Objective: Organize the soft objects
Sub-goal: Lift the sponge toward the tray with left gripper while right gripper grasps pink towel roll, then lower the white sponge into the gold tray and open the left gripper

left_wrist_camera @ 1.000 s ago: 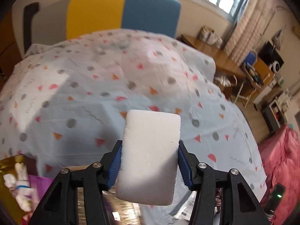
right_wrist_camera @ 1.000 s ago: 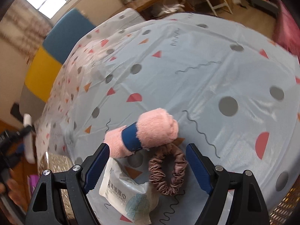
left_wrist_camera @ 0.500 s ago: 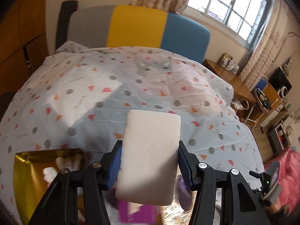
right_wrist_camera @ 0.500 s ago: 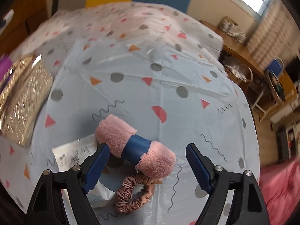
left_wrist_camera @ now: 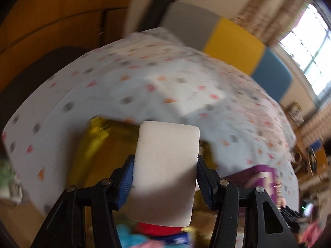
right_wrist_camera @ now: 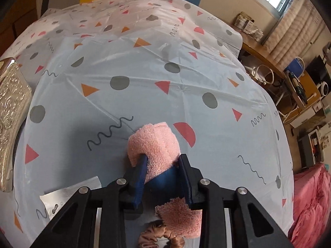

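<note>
My left gripper (left_wrist_camera: 165, 165) is shut on a white sponge block (left_wrist_camera: 165, 171) and holds it in the air over a gold box (left_wrist_camera: 97, 144); this view is motion-blurred. My right gripper (right_wrist_camera: 163, 165) is shut on a rolled pink fluffy towel (right_wrist_camera: 155, 144) with a blue band (right_wrist_camera: 163, 180), which lies on the patterned tablecloth (right_wrist_camera: 144, 72). A brown satin scrunchie (right_wrist_camera: 159, 237) lies just below the towel, under the gripper.
A gold embossed box lid (right_wrist_camera: 10, 113) lies at the left table edge. A white sachet (right_wrist_camera: 68, 194) lies left of the right gripper. A purple box (left_wrist_camera: 258, 177) and colourful items (left_wrist_camera: 157, 235) sit below the sponge. A desk (right_wrist_camera: 279, 72) and a red cover (right_wrist_camera: 310, 202) stand at the right.
My right gripper moved down and shut on the pink towel. My left gripper swung left with the sponge, and the gold box now lies behind it.
</note>
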The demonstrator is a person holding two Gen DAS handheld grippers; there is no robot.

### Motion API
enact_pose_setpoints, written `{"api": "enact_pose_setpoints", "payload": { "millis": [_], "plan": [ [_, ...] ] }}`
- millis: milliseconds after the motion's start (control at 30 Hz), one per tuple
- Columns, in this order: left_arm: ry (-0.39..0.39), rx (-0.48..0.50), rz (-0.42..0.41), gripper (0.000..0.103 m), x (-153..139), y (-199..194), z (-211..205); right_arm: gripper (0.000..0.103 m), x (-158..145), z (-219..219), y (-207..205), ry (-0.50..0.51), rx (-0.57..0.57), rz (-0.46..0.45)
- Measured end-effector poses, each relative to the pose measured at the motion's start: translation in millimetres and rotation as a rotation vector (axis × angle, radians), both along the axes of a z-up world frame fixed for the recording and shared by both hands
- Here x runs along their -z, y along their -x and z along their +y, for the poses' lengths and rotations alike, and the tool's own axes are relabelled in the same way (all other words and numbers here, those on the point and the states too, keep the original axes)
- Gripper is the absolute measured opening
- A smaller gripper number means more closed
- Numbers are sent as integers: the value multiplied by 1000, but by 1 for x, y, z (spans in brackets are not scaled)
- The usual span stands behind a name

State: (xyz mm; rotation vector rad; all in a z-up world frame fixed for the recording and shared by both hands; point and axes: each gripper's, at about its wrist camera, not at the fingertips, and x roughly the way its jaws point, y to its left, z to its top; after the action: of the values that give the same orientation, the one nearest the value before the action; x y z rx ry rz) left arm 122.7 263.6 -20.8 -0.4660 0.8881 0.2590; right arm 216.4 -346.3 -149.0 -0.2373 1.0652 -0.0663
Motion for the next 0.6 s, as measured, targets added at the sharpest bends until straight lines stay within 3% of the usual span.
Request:
{"api": "enact_pose_setpoints", "payload": {
  "millis": [267,467,600],
  "plan": [
    [69,-84,108,57,62,37,28,39,4,-5,3,-42,24,-38],
    [85,-47,126,58,72,5,11,45,10,6,4,30,-4,-35],
    [64,-19,142,58,78,-21,1,45,10,4,4,24,-8,-34]
  ]
}}
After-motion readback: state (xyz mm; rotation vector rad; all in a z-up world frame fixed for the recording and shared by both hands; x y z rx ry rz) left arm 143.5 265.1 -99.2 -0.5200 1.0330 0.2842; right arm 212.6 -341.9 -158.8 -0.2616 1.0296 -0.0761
